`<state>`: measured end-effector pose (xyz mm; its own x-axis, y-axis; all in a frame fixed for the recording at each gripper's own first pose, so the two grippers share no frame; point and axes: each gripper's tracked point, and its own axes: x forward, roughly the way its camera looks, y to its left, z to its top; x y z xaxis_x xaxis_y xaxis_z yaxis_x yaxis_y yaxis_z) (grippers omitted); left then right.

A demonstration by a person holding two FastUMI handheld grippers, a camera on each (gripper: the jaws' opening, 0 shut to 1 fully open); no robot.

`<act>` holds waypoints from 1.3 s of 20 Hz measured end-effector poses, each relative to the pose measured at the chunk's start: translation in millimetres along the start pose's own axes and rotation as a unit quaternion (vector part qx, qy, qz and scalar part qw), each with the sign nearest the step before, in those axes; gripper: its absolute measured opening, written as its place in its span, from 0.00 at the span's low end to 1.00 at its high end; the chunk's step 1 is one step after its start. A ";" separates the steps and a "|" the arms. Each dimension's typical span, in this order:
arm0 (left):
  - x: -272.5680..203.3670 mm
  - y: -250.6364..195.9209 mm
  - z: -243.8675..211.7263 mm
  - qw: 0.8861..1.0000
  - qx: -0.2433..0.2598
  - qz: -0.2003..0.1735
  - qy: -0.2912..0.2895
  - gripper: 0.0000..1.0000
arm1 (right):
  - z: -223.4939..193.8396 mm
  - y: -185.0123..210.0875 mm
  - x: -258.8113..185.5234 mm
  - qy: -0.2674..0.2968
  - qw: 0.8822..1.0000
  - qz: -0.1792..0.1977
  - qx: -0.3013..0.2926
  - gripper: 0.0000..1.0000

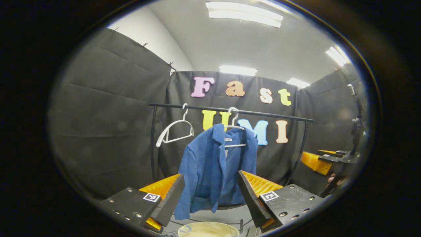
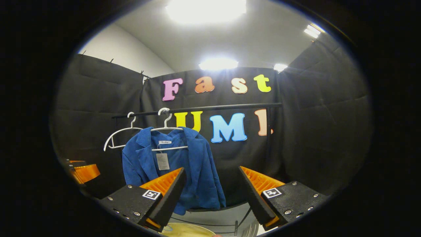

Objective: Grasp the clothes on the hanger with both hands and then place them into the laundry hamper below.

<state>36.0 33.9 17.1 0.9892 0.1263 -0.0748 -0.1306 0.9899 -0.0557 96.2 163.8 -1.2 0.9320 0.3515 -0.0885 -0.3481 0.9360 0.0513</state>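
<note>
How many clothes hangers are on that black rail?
2: an empty hanger hooked near the rail's left end, and beside it the hanger carrying the blue jacket.

Ahead of the left tongs [image 1: 210,194], between their spread fingers, hung the jacket [image 1: 213,171] on a hanger [image 1: 234,126] — hooked over the rail [image 1: 230,111] that ran across in front of the booth wall. A second hanger [image 1: 174,131] hung bare on the same rail, to the left of the jacket and apart from it. Below the jacket and nearer the tongs lay the rim of the laundry hamper [image 1: 209,229]. Far to the right of the left tongs, well apart, stood the right tongs [image 1: 320,159] with a hand [image 1: 335,180] under them. From the right tongs [image 2: 212,194], the jacket [image 2: 194,164] hung ahead and to the left — partly behind their left finger — with the hamper [image 2: 187,230] below.
</note>
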 end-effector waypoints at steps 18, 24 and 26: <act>210.0 -35.0 -27.6 0.994 -0.025 0.098 0.041 0.93 | -69.7 45.8 235.5 0.108 0.984 0.133 0.048 0.91; 253.2 -24.1 -37.6 0.989 -0.006 0.139 0.046 0.93 | -72.5 55.4 280.4 0.101 0.983 0.145 0.058 0.95; 263.5 -18.0 -39.5 0.987 0.002 0.155 0.045 0.92 | -73.1 57.1 292.8 0.101 0.982 0.149 0.055 0.95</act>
<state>296.3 46.8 -40.9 0.8916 0.4171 -0.1760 -0.4255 0.9049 -0.0113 341.9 321.4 -96.9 0.7474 0.6167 -0.2471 -0.5794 0.7871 0.2116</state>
